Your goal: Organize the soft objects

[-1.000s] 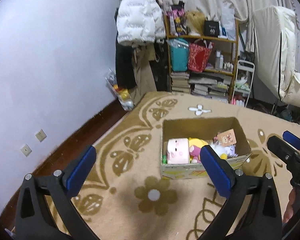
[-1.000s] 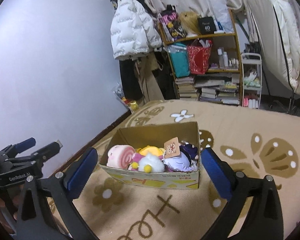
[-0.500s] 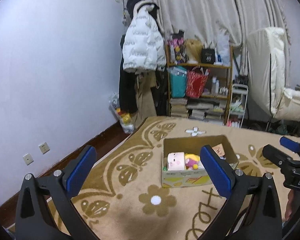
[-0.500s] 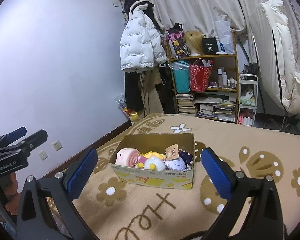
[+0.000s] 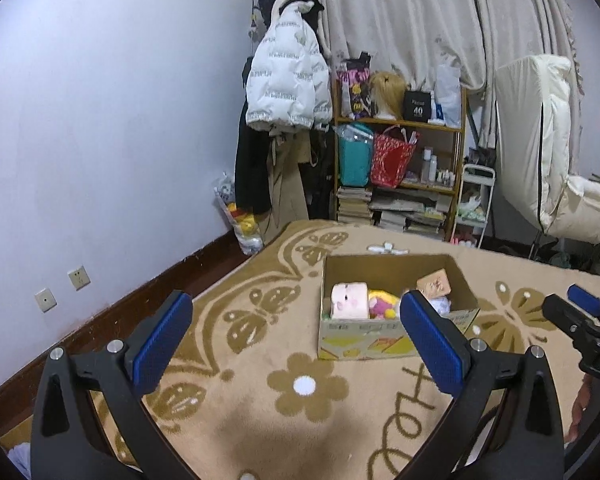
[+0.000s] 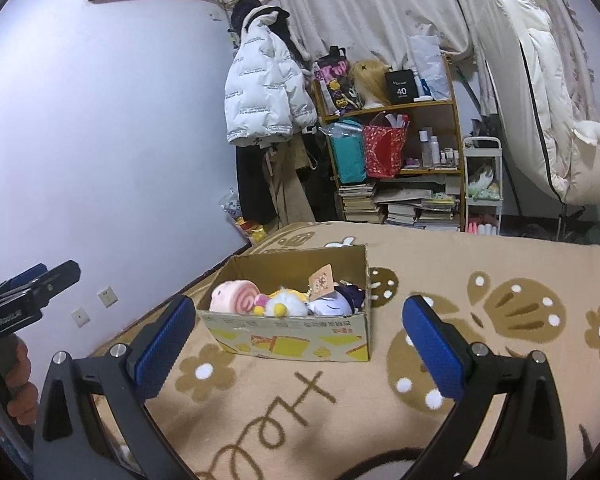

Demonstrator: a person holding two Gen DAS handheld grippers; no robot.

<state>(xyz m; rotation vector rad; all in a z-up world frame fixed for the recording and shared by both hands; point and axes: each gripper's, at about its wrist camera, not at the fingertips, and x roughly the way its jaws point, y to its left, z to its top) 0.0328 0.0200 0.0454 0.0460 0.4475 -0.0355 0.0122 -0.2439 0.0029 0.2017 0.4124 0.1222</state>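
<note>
A cardboard box (image 5: 364, 344) sits on a beige patterned carpet; it also shows in the right wrist view (image 6: 300, 338). Inside lie a pink roll plush (image 6: 234, 298), a yellow and white plush (image 6: 286, 304), a purple plush (image 6: 334, 302) and a tan tag (image 6: 320, 282). In the left wrist view I see the pink plush (image 5: 350, 300) and the yellow plush (image 5: 380, 306). My left gripper (image 5: 296, 320) is open and empty, held well short of the box. My right gripper (image 6: 300, 324) is open and empty, also short of the box.
The carpet (image 5: 300, 412) covers the floor. A purple wall with sockets (image 5: 78, 278) is at left. A wooden shelf (image 5: 400, 176) with bags and books, a hanging white jacket (image 5: 286, 88) and a white cushioned chair (image 5: 548, 160) stand at the back.
Both grippers have drawn back and tilted up from the box, so it looks smaller and more of the room shows. Both stay open and empty.
</note>
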